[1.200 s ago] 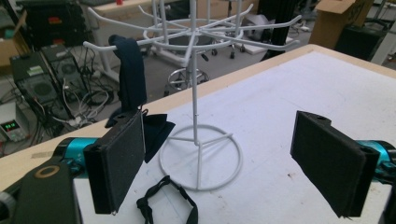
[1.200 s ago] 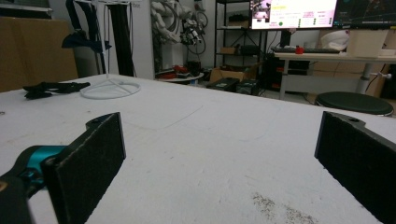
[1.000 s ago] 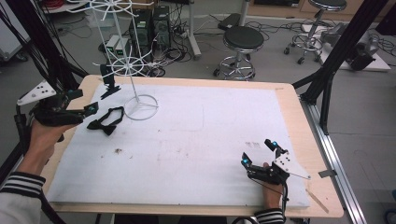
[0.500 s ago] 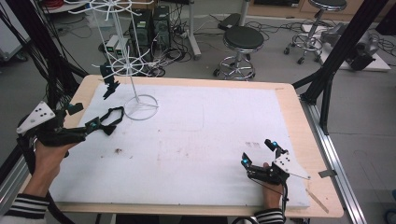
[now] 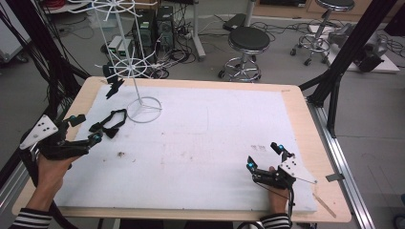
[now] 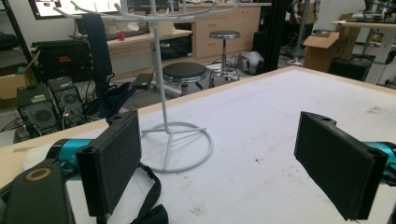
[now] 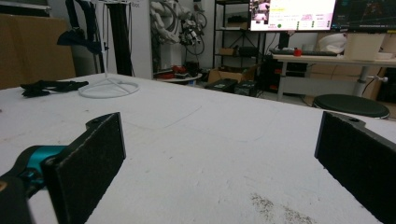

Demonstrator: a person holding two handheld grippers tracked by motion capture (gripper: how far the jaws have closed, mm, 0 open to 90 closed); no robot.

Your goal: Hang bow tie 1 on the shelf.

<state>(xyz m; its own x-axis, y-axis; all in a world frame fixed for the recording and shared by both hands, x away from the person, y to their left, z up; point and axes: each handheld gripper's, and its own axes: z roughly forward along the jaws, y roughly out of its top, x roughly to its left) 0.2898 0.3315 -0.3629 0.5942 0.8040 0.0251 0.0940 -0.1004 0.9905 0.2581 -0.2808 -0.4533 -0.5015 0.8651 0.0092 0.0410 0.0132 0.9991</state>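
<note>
At the left of the high view the left gripper (image 5: 82,129) hovers with jaws wide apart and empty, just short of the black strap (image 5: 111,121) lying on the mat (image 5: 210,133) beside the white stand (image 5: 136,81). 1 strap (image 5: 114,86) already hangs on the stand, upper left. At lower right the right gripper (image 5: 264,156) rests with jaws apart, empty. Judged: grasping and hanging remain

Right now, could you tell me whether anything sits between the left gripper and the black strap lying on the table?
Nothing visible does. The left gripper has open jaws right beside the black strap, with bare white mat around it. The white wire stand sits just beyond the strap, not in the path.
</note>
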